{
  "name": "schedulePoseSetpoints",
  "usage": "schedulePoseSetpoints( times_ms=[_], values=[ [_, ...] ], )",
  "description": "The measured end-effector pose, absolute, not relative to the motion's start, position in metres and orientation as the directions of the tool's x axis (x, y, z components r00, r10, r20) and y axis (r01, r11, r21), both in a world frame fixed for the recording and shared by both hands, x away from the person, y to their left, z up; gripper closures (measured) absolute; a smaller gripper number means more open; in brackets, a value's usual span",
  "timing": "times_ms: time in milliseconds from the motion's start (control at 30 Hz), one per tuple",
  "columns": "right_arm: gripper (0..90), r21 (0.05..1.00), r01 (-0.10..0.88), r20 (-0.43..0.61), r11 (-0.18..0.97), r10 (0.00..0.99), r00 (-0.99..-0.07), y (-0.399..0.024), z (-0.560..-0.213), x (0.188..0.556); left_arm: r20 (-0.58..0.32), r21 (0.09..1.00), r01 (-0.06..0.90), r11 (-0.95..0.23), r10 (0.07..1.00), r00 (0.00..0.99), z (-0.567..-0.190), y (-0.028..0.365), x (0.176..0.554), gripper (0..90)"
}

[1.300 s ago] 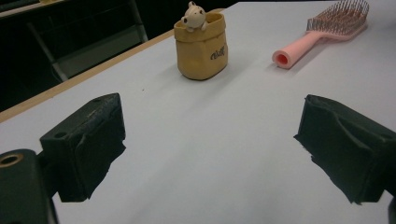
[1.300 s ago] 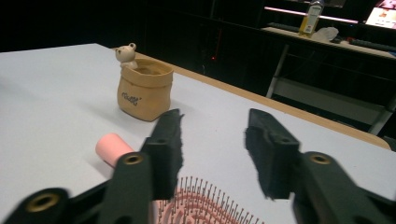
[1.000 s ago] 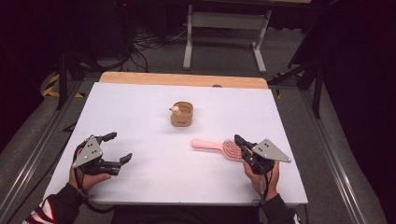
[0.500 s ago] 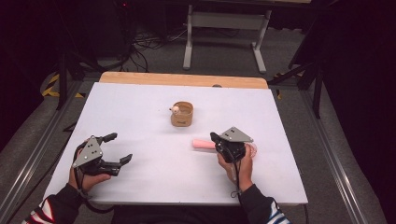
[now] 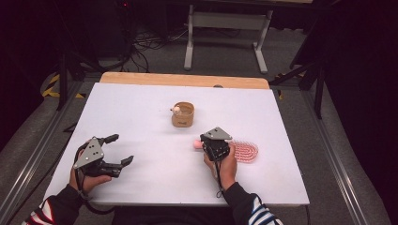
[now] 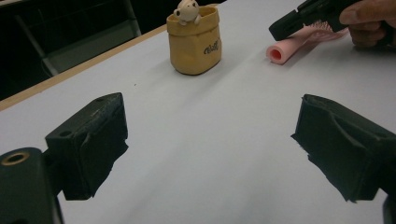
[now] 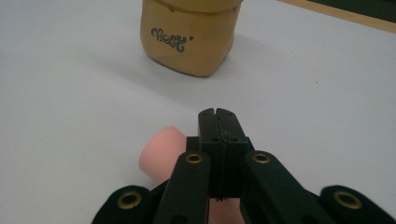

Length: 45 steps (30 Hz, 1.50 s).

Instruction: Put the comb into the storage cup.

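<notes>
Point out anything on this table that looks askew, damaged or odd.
Nothing stands out. The pink hairbrush lies flat on the white table, the tan pouch stands upright with its small figure inside, and nothing is spilled.

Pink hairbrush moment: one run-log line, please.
right gripper: shut, above pink hairbrush handle | left gripper: open, empty | tan pouch: upright

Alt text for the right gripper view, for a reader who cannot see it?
The right gripper, jaws shut and empty, hovers just above the pink brush handle on the white table. Beyond it stands a tan pouch with dark lettering.
</notes>
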State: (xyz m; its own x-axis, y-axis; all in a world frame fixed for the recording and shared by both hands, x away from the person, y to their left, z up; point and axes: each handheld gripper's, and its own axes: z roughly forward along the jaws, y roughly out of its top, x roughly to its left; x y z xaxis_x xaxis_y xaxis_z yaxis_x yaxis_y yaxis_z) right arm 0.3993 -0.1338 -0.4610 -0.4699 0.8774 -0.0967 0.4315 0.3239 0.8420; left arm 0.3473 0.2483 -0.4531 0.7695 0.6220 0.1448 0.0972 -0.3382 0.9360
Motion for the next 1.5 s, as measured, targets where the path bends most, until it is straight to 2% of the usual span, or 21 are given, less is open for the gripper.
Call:
schedulePoseSetpoints(
  times_ms=[200, 433, 667, 1267, 1500],
  values=[
    [90.0, 0.833, 0.457, -0.073, 0.310, 0.883, -0.464, -0.126, -0.462, 0.408, 0.147, 0.932, 0.101, -0.349, 0.615, 0.775, -0.453, 0.248, 0.348, 10.7],
    [90.0, 0.766, 0.513, -0.058, 0.387, 0.836, -0.545, -0.115, -0.467, 0.414, 0.145, 0.927, 0.107, -0.359, 0.609, 0.779, -0.455, 0.246, 0.348, 10.8],
    [90.0, 0.743, 0.519, -0.039, 0.423, 0.801, -0.597, -0.115, -0.464, 0.405, 0.147, 0.927, 0.107, -0.359, 0.609, 0.779, -0.454, 0.248, 0.348, 11.0],
    [90.0, 0.705, 0.545, 0.010, 0.454, 0.762, -0.647, -0.122, -0.463, 0.410, 0.148, 0.926, 0.106, -0.362, 0.607, 0.781, -0.454, 0.247, 0.348, 11.2],
    [90.0, 0.660, 0.532, 0.018, 0.531, 0.696, -0.718, -0.128, -0.458, 0.401, 0.149, 0.927, 0.109, -0.360, 0.618, 0.772, -0.454, 0.249, 0.348, 11.3]
  ],
)
